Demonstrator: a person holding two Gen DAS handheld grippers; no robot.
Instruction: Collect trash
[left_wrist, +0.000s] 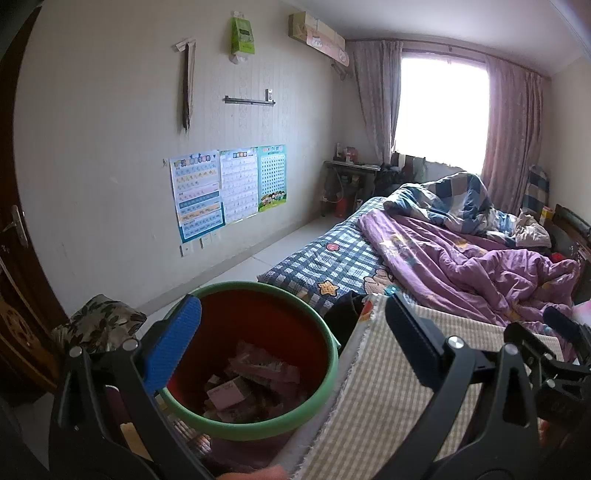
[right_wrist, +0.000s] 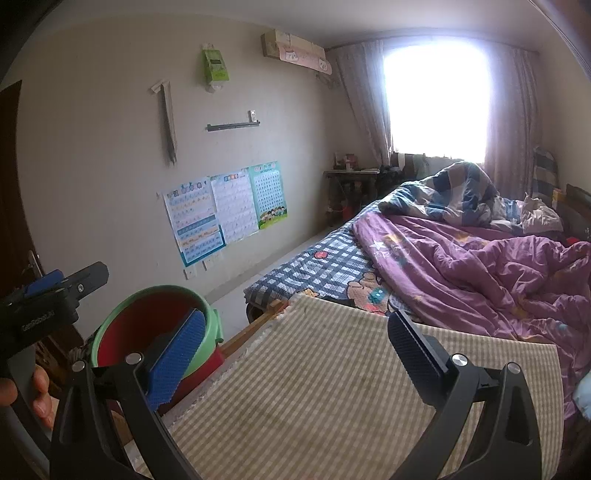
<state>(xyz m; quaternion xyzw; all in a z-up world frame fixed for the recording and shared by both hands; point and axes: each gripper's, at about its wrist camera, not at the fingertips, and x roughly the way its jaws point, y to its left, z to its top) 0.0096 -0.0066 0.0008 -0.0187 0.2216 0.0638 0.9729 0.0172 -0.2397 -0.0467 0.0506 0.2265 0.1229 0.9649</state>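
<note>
A red bin with a green rim (left_wrist: 325, 343) stands beside the bed and holds several pink paper scraps (left_wrist: 255, 384). My left gripper (left_wrist: 295, 325) is open and empty, hovering over the bin's right rim and the edge of the checked mat (left_wrist: 391, 406). The bin also shows in the right wrist view (right_wrist: 122, 314), low at the left. My right gripper (right_wrist: 299, 339) is open and empty above the checked mat (right_wrist: 332, 391). The left gripper's body (right_wrist: 55, 295) shows at the left edge of the right wrist view.
The bed (left_wrist: 332, 258) has a blue plaid sheet and a rumpled purple quilt (left_wrist: 480, 266). A floral stool (left_wrist: 99, 321) stands left of the bin near a dark door (left_wrist: 14, 258). Posters (left_wrist: 229, 188) hang on the wall. A small table (left_wrist: 351, 173) stands under the window.
</note>
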